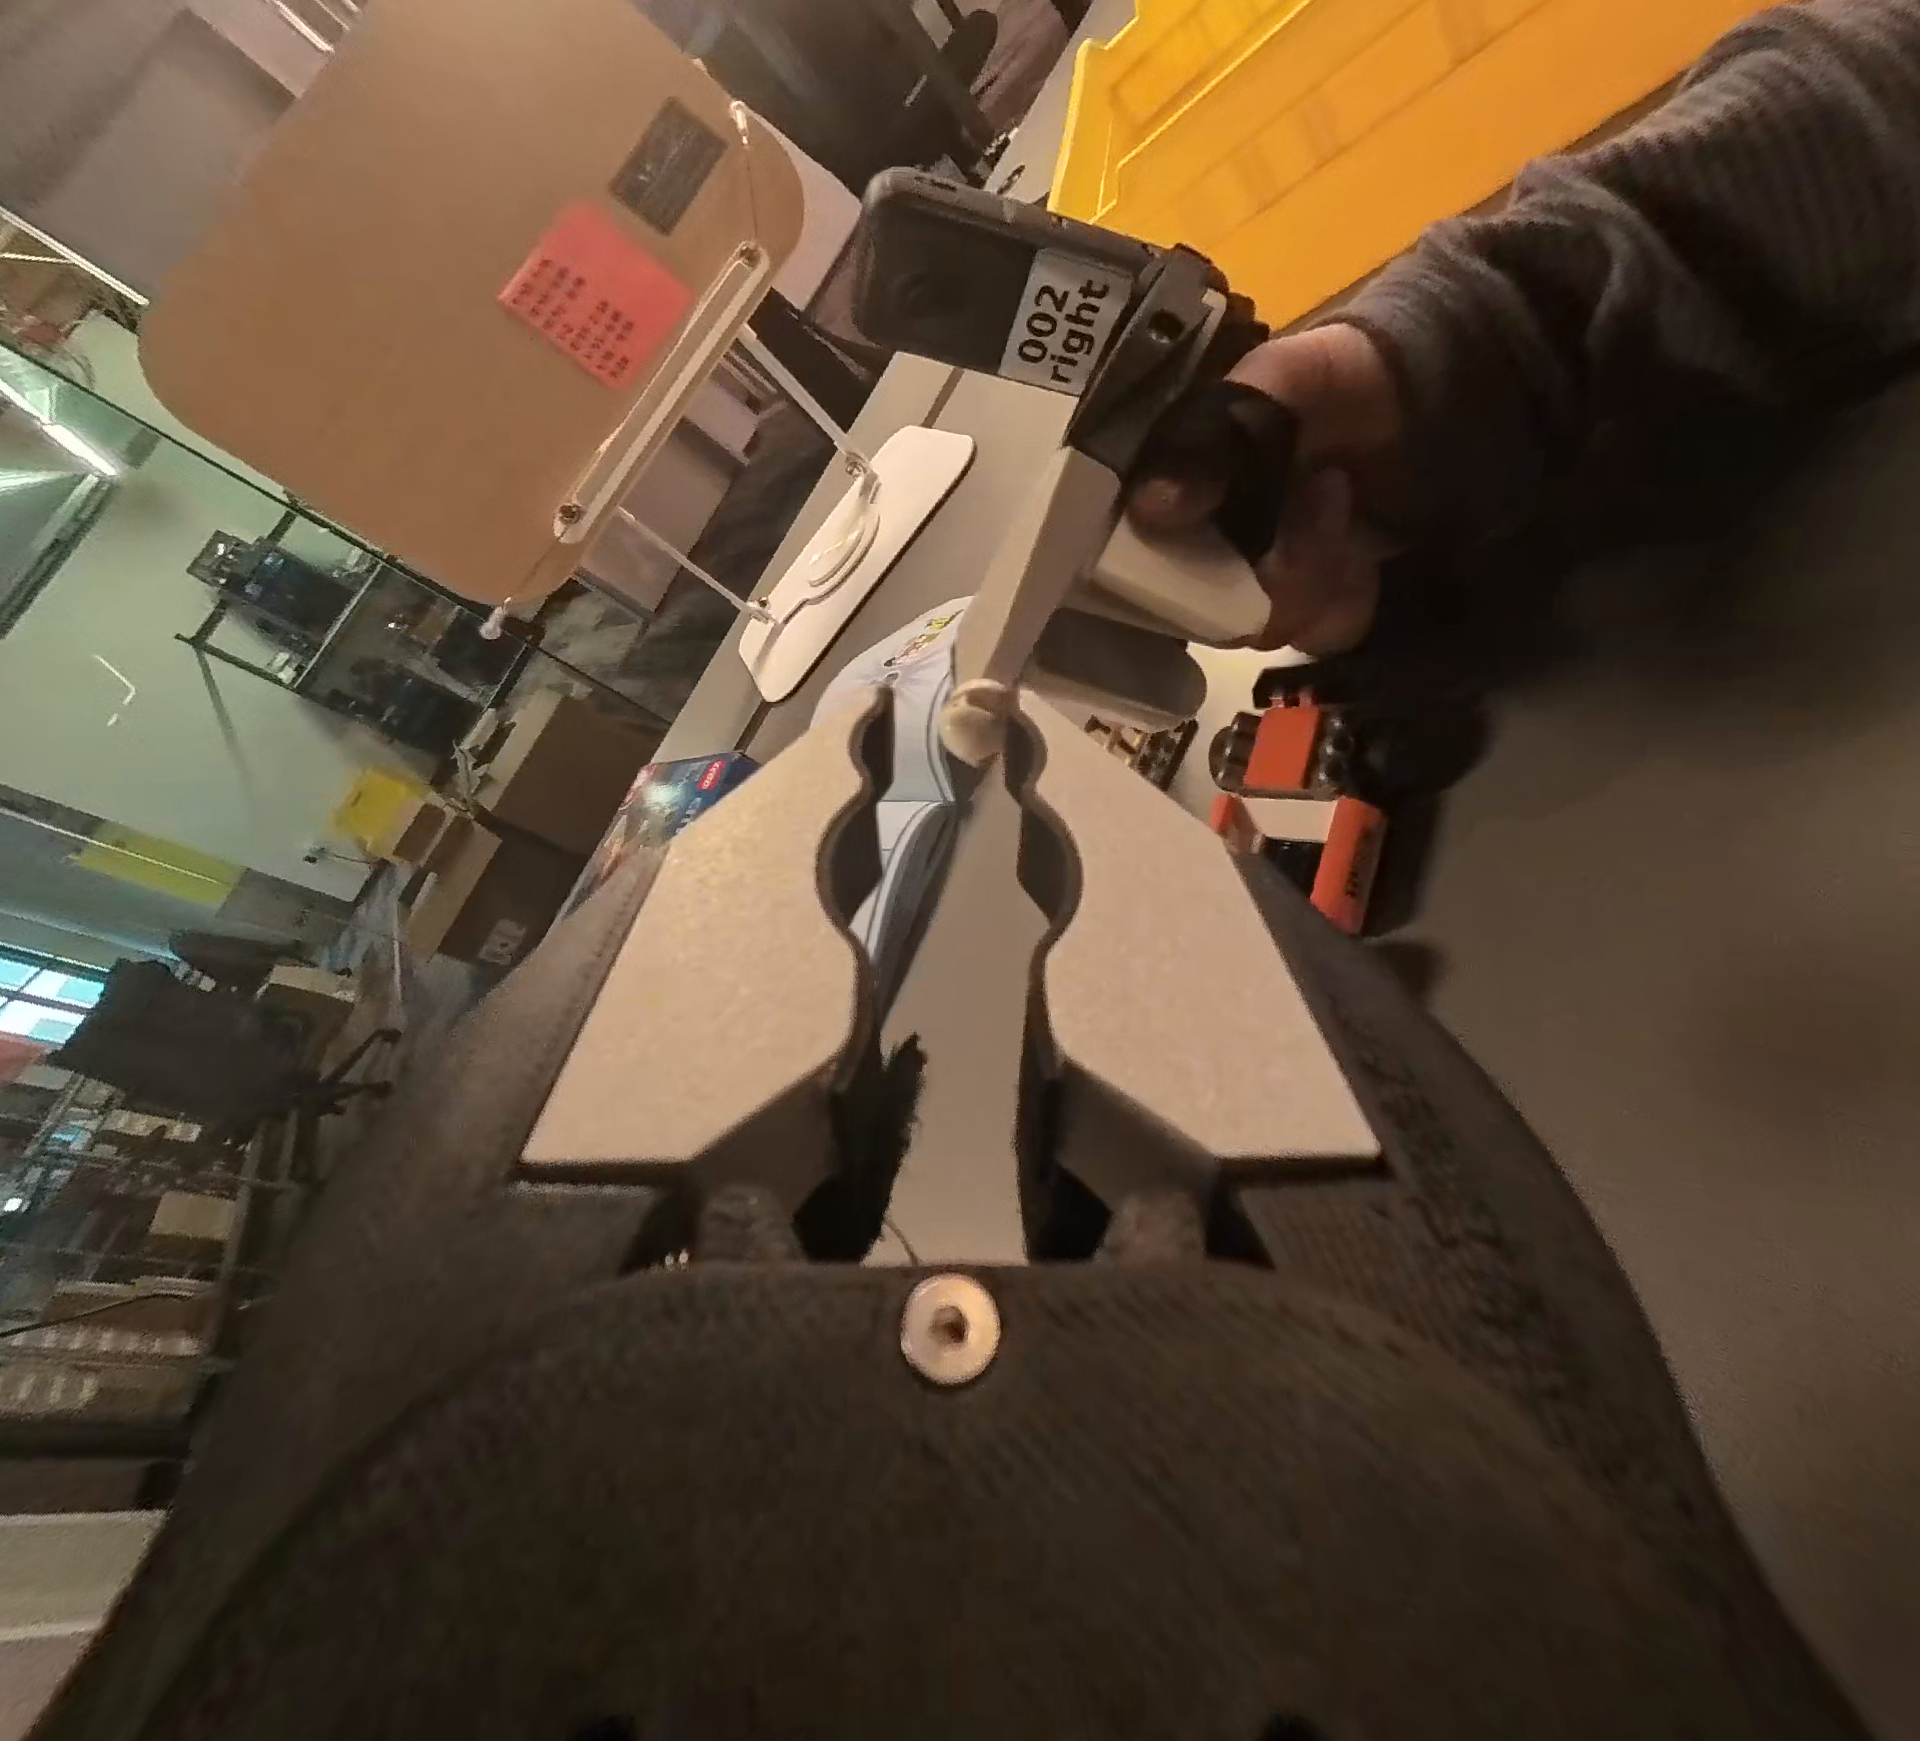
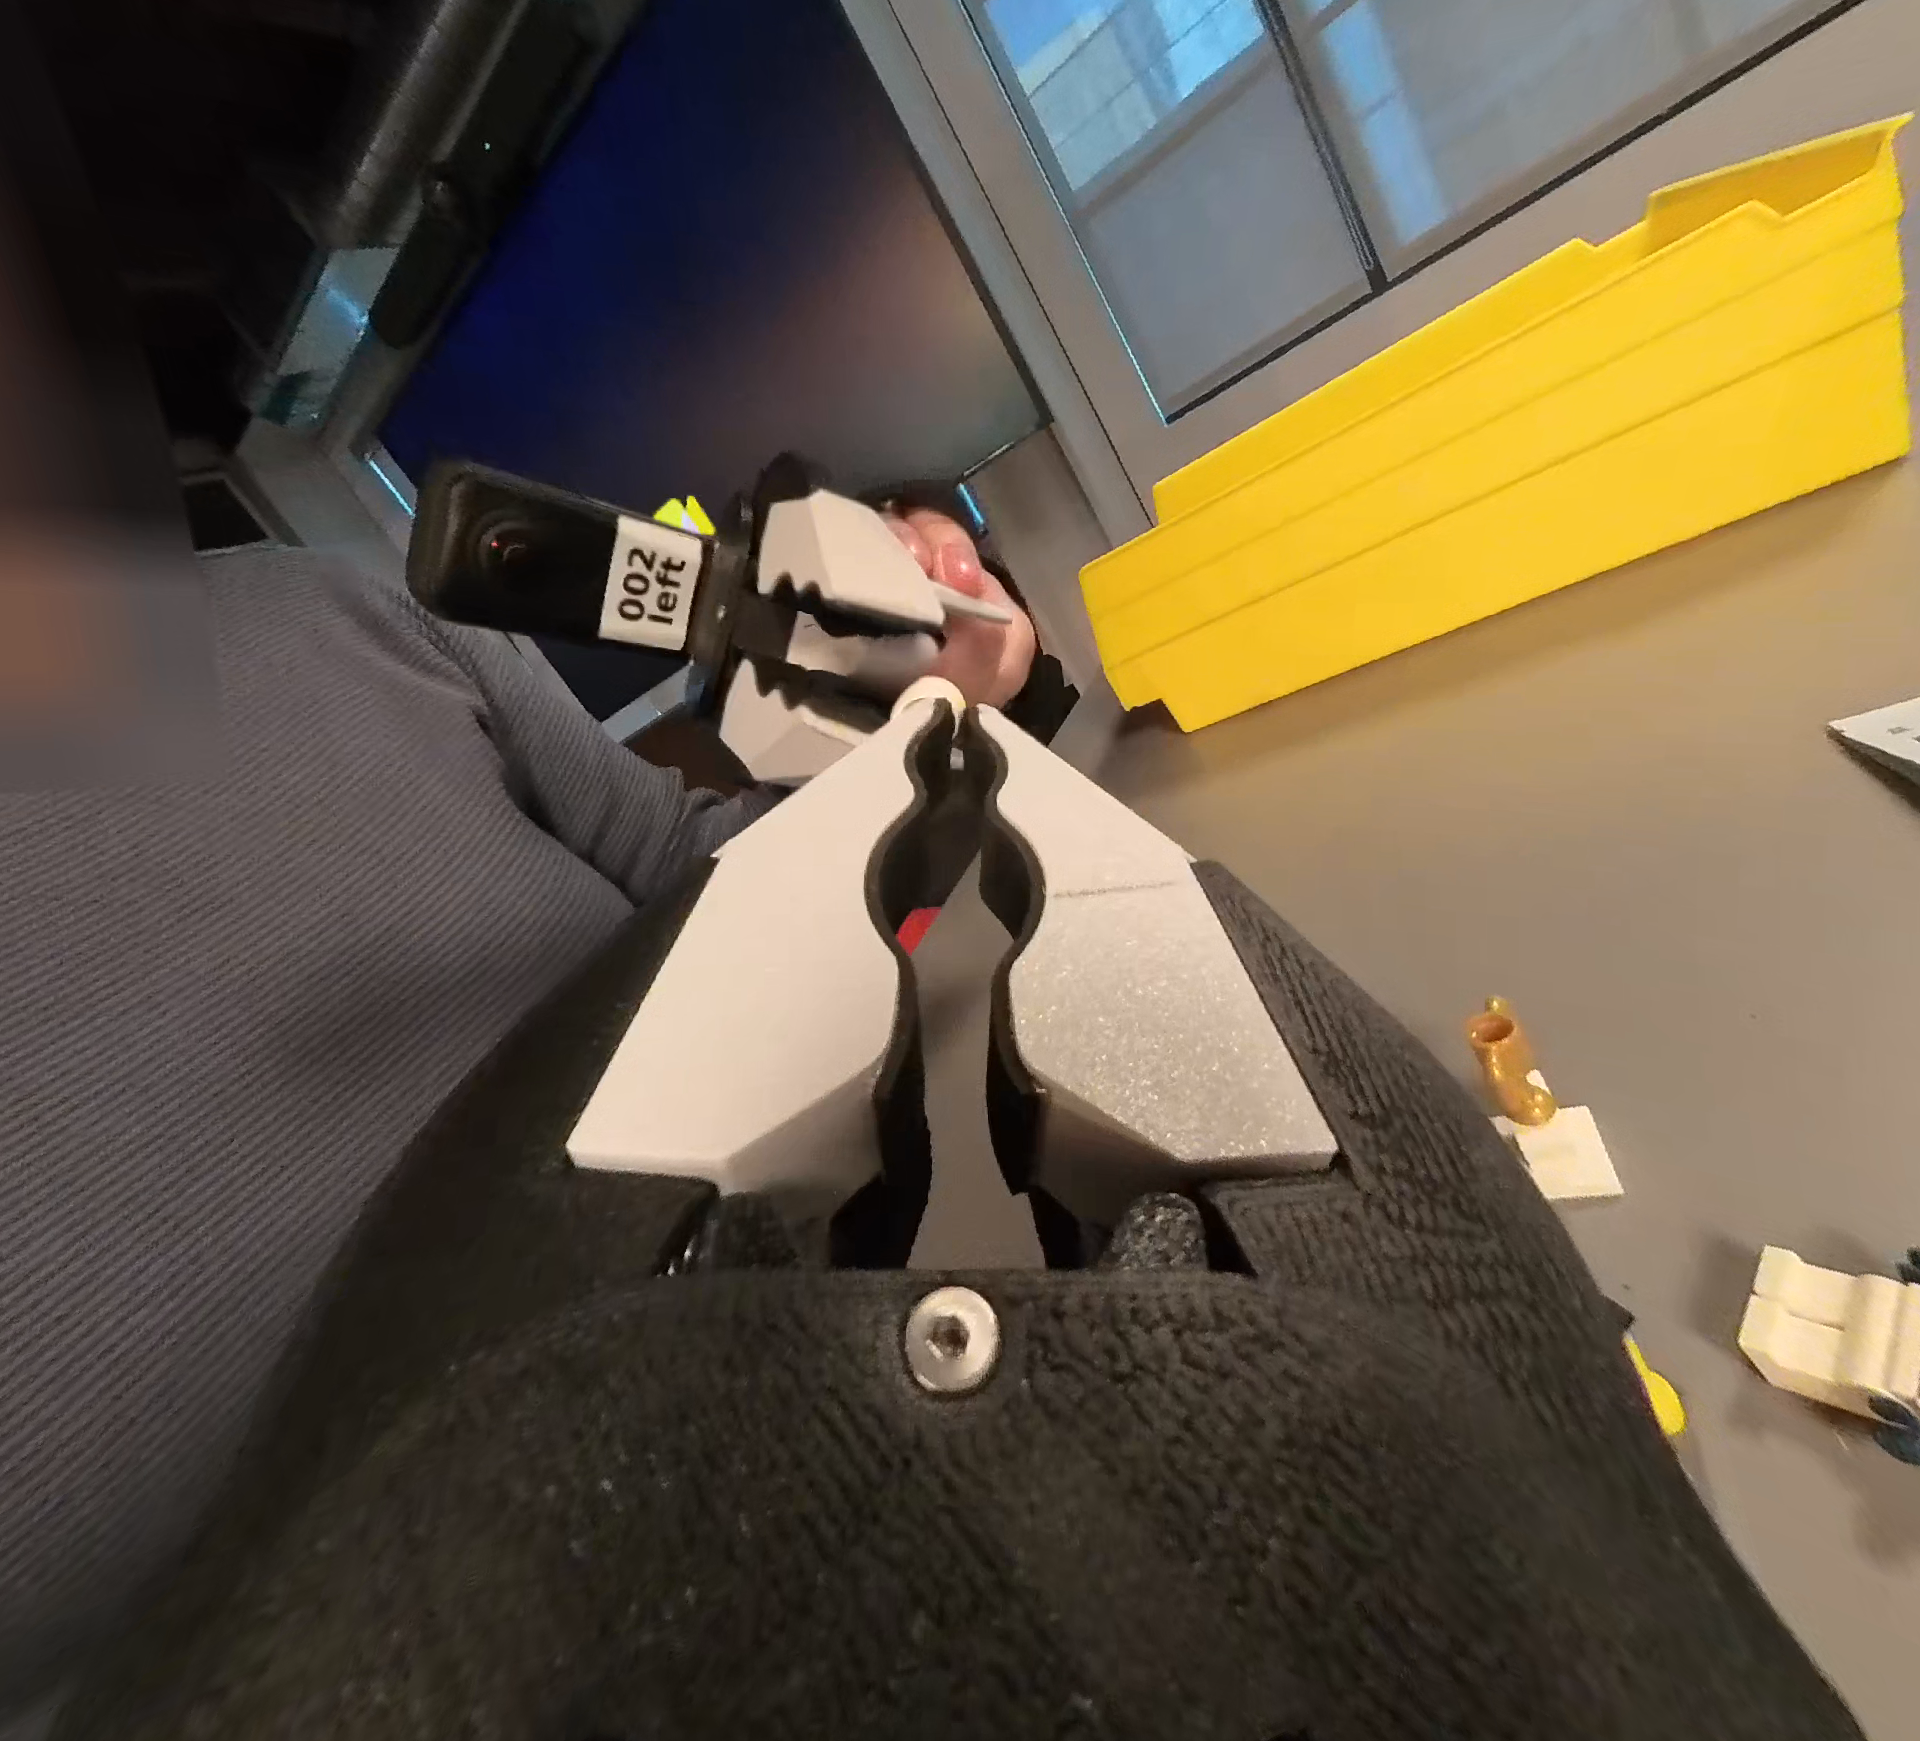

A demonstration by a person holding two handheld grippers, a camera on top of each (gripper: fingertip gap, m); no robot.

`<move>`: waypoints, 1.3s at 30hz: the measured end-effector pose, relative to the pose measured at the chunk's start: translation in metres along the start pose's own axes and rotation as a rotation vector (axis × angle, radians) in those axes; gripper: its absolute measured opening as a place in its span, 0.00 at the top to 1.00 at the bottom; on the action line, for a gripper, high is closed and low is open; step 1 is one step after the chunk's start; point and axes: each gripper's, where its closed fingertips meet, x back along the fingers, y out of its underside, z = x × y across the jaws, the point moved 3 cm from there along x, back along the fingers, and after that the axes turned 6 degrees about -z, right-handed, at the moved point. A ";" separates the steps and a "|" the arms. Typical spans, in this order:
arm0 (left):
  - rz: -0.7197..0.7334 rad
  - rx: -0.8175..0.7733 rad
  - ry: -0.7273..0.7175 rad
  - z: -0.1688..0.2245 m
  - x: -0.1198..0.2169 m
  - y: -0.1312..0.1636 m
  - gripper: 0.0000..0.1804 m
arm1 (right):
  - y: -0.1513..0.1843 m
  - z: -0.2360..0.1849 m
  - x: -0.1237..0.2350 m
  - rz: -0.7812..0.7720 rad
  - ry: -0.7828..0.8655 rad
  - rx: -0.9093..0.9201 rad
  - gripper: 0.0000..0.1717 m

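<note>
Grip sits at the very tips: the right gripper (image 2: pixel 951 730) is closed on a small cream round piece (image 2: pixel 925 706), both pads pressing it, raised above the grey table (image 2: pixel 1455 860). The left gripper (image 1: pixel 940 735) has its jaws apart and holds nothing, its tips just beside that piece. So little of the piece is caught that the hold looks easy to lose; a steady squeeze and slow, square movement between the two tools seem wise

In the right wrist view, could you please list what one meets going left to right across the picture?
Grey sleeve → black camera on the left gripper → yellow bin → gold piece → white block.
</note>
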 end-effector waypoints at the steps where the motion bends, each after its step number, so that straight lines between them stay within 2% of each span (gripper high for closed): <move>1: -0.001 0.003 0.005 0.001 -0.001 0.001 0.89 | 0.000 0.000 0.000 0.000 -0.001 -0.001 1.00; 5: -0.003 -0.004 0.042 0.008 -0.005 0.001 0.90 | 0.002 -0.004 -0.003 -0.018 -0.028 0.005 1.00; 8: -0.023 -0.048 0.009 0.007 -0.005 0.003 0.92 | 0.002 -0.003 -0.005 -0.016 0.020 0.068 1.00; 12: -0.047 0.003 -0.109 -0.015 0.006 0.013 0.92 | -0.011 0.005 0.006 0.070 0.204 0.240 0.91; 14: -0.123 0.087 -0.245 -0.044 0.023 0.031 0.93 | -0.018 0.009 0.019 0.068 0.336 0.352 0.90; 16: -0.267 0.179 -0.400 -0.077 0.047 0.061 0.93 | -0.025 0.015 0.032 0.056 0.477 0.440 0.90; 20: -0.593 0.401 -0.566 -0.119 0.099 0.128 0.92 | -0.031 0.028 0.054 0.049 0.635 0.448 0.92; 23: -0.670 0.492 -0.570 -0.129 0.118 0.156 0.92 | -0.032 0.034 0.063 0.086 0.666 0.427 0.93; 26: -0.812 0.519 -0.617 -0.130 0.132 0.182 0.92 | -0.032 0.037 0.067 0.103 0.683 0.417 0.94; 29: -0.906 0.611 -0.561 -0.118 0.133 0.203 0.92 | -0.032 0.039 0.071 0.107 0.729 0.472 0.98; 33: -0.901 0.714 -0.544 -0.111 0.130 0.213 0.92 | -0.034 0.039 0.074 0.115 0.817 0.566 0.99; 39: -0.882 0.823 -0.543 -0.109 0.131 0.219 0.86 | -0.030 0.042 0.071 0.079 0.843 0.600 0.99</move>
